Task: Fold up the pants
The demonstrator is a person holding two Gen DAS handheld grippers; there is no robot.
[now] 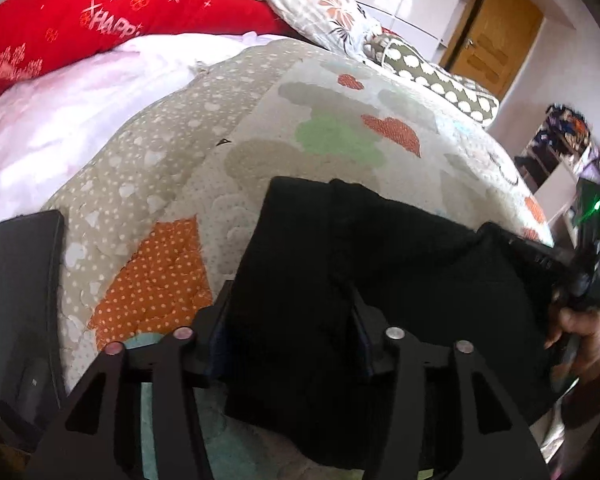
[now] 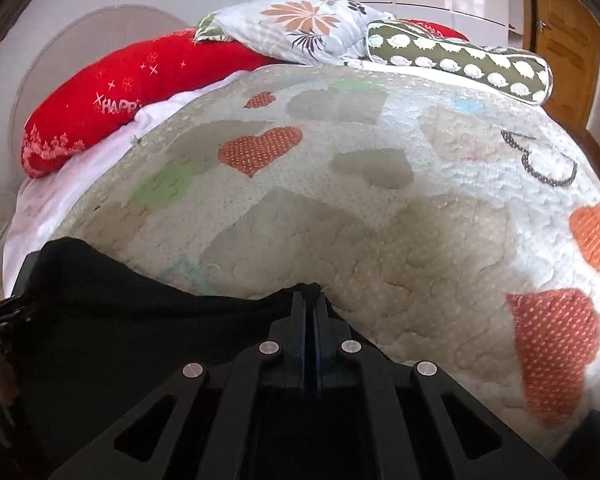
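Black pants (image 1: pixel 380 272) hang over the quilted bed cover (image 1: pixel 260 128). My left gripper (image 1: pixel 290 300) has its fingers spread wide, with the black cloth draped between and over them; the fingertips are hidden by the cloth. My right gripper (image 2: pixel 309 292) is shut on an edge of the pants (image 2: pixel 140 320), which stretch away to the left in the right wrist view. The right gripper also shows in the left wrist view (image 1: pixel 540 256) at the far right corner of the pants, held by a hand (image 1: pixel 580 332).
A red pillow (image 1: pixel 112 20), a floral pillow (image 1: pixel 316 4) and a green patterned bolster (image 2: pixel 460 60) lie at the bed's head. A black device (image 1: pixel 20 300) lies at the left edge. A wooden door (image 1: pixel 496 32) stands beyond.
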